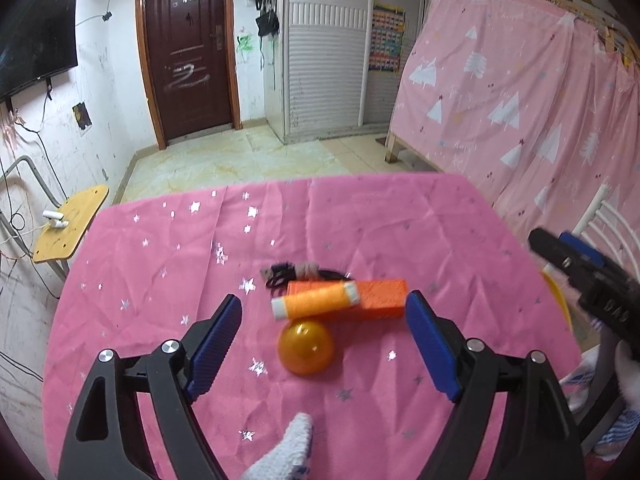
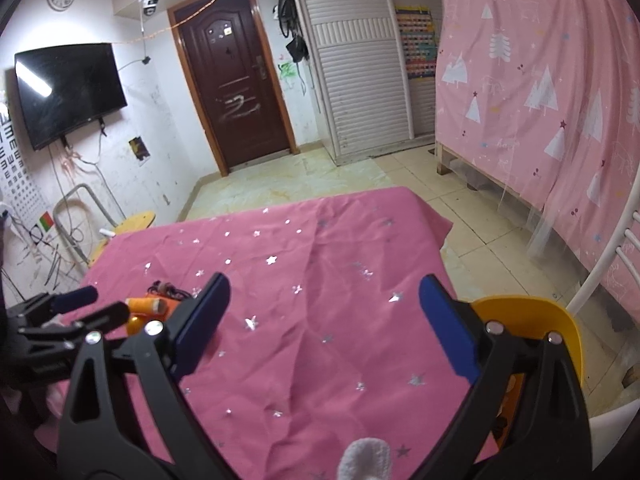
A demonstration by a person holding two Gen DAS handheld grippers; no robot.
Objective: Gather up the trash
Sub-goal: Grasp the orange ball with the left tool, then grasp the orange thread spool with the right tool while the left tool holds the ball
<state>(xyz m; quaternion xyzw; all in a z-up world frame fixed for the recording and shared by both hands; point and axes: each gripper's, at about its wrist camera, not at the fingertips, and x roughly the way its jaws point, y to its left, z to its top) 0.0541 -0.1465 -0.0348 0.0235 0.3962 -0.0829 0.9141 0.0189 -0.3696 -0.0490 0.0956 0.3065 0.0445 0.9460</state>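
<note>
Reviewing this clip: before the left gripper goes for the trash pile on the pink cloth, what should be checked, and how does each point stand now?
1. Left gripper open: ok, blue pads spread wide, nothing held.
2. Right gripper open and empty: ok.
3. Amber translucent plastic ball reachable: ok, nearest item, lying between the pads' line.
4. Orange thread spool with white ends free to lift: not ok, it leans on the orange rectangular block.
5. Black tangled cord clear of the others: cannot tell, it lies right behind them.
6. Yellow plastic bin in place: ok, beside the table's right edge; contents cannot tell.
</note>
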